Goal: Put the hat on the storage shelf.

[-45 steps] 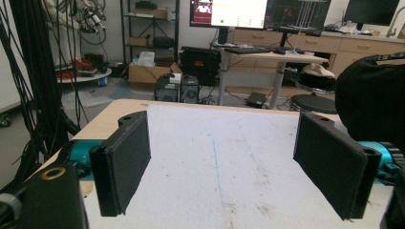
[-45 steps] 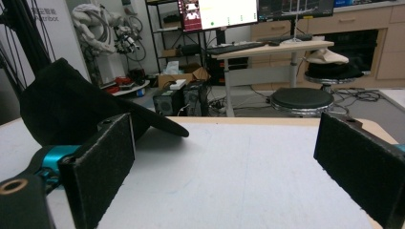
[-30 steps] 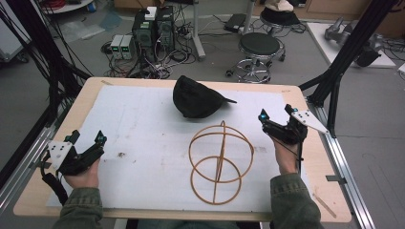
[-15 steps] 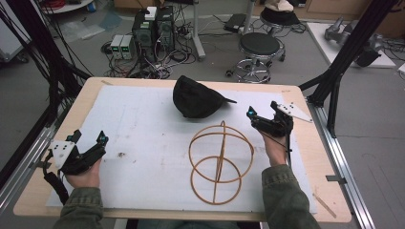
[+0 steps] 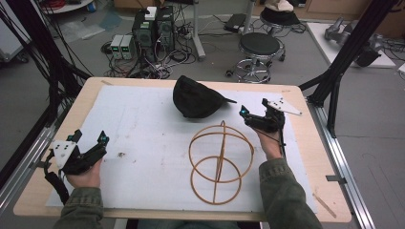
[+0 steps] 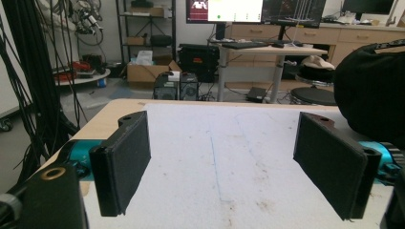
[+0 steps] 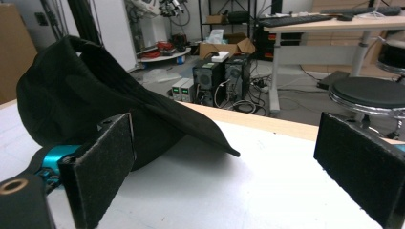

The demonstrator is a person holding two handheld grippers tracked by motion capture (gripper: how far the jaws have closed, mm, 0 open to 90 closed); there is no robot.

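High view: black cap (image 5: 197, 98) lies on the white mat (image 5: 143, 124) near the far middle of the table (image 5: 305, 143), brim pointing toward the person's right. Right gripper (image 5: 252, 119) sits just beside the brim tip, apart from it, aimed at the cap; jaws look spread, though they are small at this scale, so this is tentative. A wooden wire-frame stand (image 5: 217, 160), two rings on crossed hoops, rests on the mat between cap and near edge, close to the right hand (image 5: 270, 145). Left gripper (image 5: 90, 149) rests low at the near left of the mat, well apart from cap and stand, jaws apart.

Left gripper view: both black pads (image 6: 125, 160) stand wide apart with bare mat (image 6: 224, 157) between them. The cap (image 6: 370, 95) shows at the right edge, beyond the right-hand pad.

Right gripper view: jaws wide open, nothing between them. The cap (image 7: 95, 109) lies just ahead, crown behind the left-hand pad (image 7: 102, 164), brim tip (image 7: 224, 145) reaching into the gap's line but farther off, resting on the mat.
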